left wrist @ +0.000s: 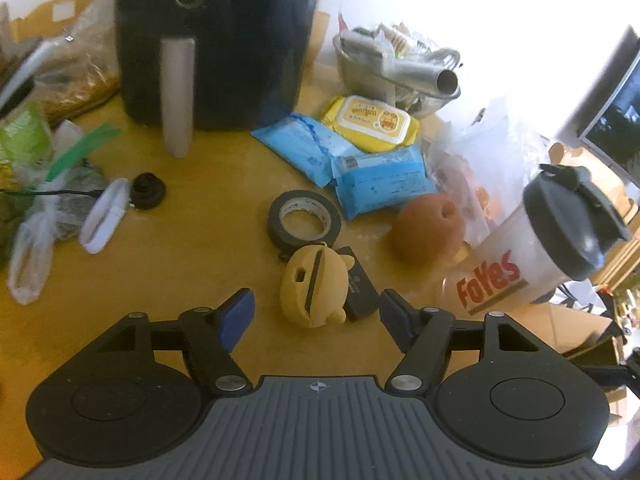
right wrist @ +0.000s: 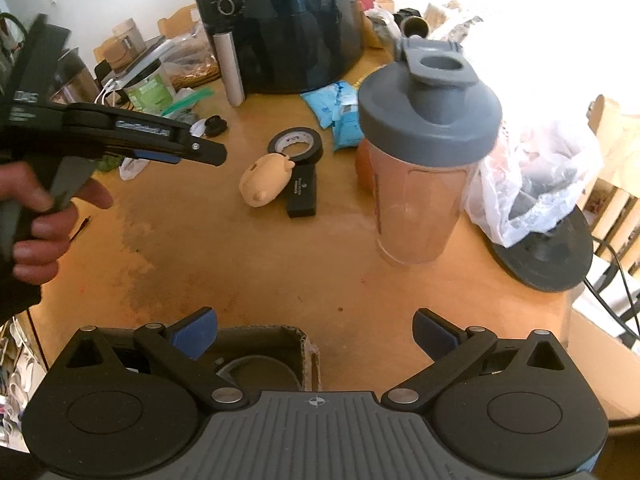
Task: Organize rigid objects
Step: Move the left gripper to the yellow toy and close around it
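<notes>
the tan pig-shaped toy [left wrist: 314, 286] lies on its side on the wooden table [left wrist: 180, 264], and it is the landmark here. in the left wrist view it sits just ahead of the left gripper [left wrist: 316, 312], between the lines of the two blue pads but beyond their tips, so nothing is clamped; the jaws stand apart with no thing between them. in the right wrist view that same left gripper [right wrist: 180, 152] hangs in the air to the left of the toy [right wrist: 266, 180], held by a hand [right wrist: 44, 232].

touching the toy's right flank is a small black box [left wrist: 360, 288]. just behind the toy lies a roll of black tape [left wrist: 304, 220]. to the toy's right and a little back rests a brown round fruit [left wrist: 428, 228], and further right a clear shaker bottle [left wrist: 560, 236] with a grey lid. behind the tape are blue packets [left wrist: 360, 168] and a yellow wipes pack [left wrist: 372, 122]; well behind stands a black air fryer [left wrist: 216, 40].

the right gripper [right wrist: 314, 334] is well short of the toy, near the table's front edge above a cardboard box [right wrist: 280, 344], its jaws wide apart and empty.
</notes>
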A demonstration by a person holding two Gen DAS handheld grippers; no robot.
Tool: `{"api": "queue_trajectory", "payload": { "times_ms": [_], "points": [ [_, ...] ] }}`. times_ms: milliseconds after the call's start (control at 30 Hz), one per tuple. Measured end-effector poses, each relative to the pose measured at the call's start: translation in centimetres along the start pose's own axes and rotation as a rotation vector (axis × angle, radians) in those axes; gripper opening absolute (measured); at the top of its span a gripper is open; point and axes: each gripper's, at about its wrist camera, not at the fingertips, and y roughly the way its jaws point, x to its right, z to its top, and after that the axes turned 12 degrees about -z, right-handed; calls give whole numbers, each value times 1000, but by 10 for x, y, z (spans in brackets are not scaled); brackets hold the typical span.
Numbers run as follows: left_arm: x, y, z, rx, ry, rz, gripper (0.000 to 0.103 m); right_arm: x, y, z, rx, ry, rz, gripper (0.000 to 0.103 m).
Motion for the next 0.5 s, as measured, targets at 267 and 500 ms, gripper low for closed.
{"api": "queue_trajectory", "payload": {
  "times_ms": [267, 500],
  "points": [
    [-17, 44, 7, -66, 7, -43, 68, 12, -2, -6, -13, 52, -32, 103],
    [-23, 68, 10, -109, 5, -69, 67, 23, -3, -10, -20, 92, -62, 103]
  ]
}}
